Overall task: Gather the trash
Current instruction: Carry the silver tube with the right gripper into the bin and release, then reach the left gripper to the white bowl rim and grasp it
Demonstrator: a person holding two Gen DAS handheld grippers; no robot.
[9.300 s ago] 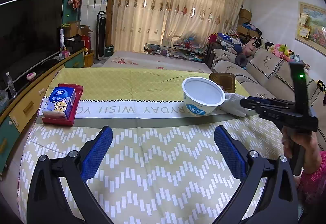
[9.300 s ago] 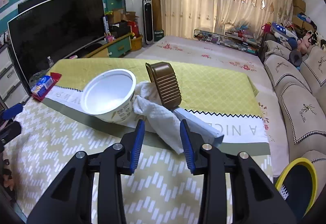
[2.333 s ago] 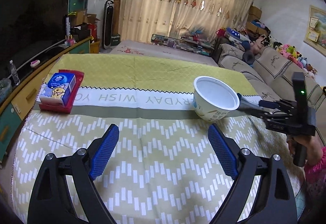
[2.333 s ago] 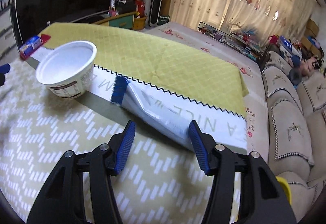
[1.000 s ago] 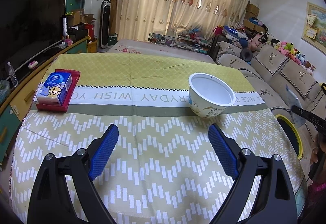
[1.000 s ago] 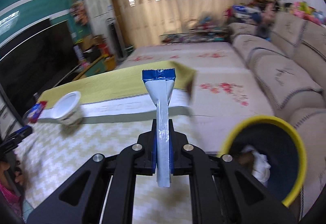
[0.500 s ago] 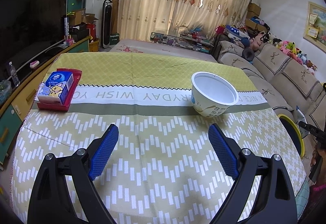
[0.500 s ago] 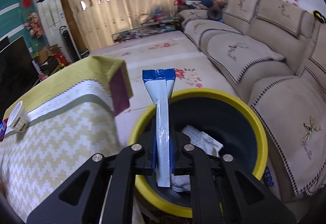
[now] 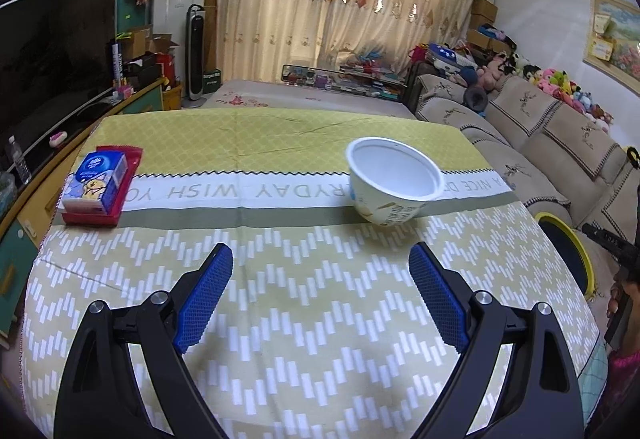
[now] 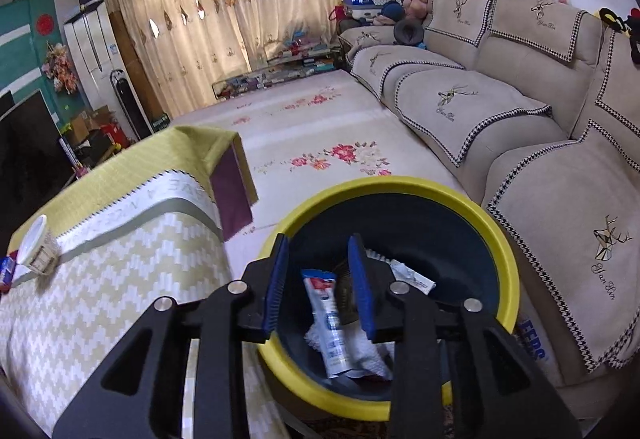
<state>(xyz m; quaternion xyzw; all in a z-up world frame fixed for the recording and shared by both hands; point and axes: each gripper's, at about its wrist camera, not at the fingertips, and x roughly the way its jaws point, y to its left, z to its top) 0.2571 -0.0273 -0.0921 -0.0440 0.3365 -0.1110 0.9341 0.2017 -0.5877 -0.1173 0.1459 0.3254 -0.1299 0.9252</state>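
Beyond the wide-open, empty left tool (image 9: 320, 291), the white bowl (image 9: 394, 181) sits on the counter (image 9: 280, 311); right tool (image 10: 320, 281), opening, grips nothing over the bin (image 10: 500, 239).

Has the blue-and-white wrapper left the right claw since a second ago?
Yes. The wrapper has dropped from between the opening right claw and now lies inside the yellow-rimmed bin, below the fingers, beside the table.

Wrist views: tabletop (image 9: 320, 319); bin (image 10: 508, 259) closely.
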